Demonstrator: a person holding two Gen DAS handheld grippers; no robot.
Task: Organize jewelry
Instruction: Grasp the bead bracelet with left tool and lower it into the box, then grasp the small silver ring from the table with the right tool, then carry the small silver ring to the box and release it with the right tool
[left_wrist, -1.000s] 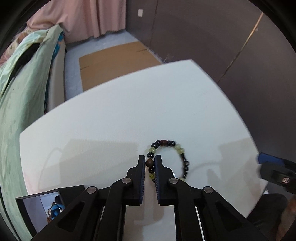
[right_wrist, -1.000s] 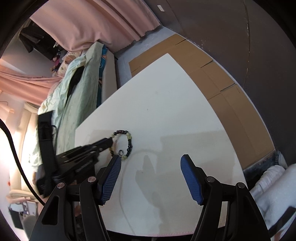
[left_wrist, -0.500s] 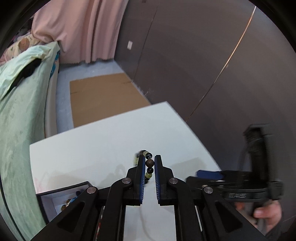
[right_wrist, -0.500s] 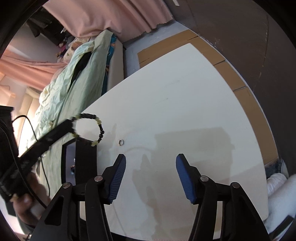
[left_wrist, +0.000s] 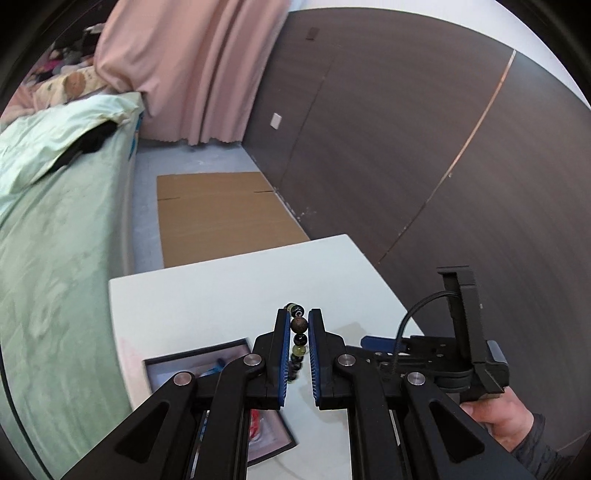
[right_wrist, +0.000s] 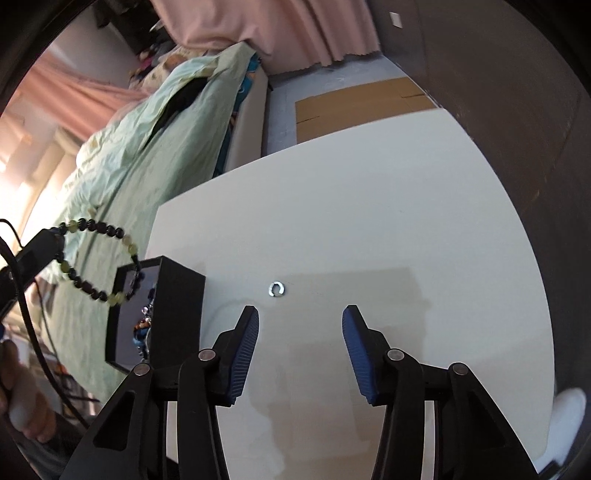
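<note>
Black box (right_wrist: 177, 295) holds jewelry; left gripper (left_wrist: 299, 325) clamps bracelet (right_wrist: 99, 266); right gripper (right_wrist: 300, 325) apart.

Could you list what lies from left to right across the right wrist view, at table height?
Left gripper holding the beaded bracelet → black jewelry box → small silver ring on the white table.

No text, label, brand, number or sign can be read in either view, whether on the black jewelry box (right_wrist: 177, 295), the white table (right_wrist: 369, 221), the dark wall panels (left_wrist: 424, 147), or the small pale wall plate (left_wrist: 276, 120), which appears blank.
</note>
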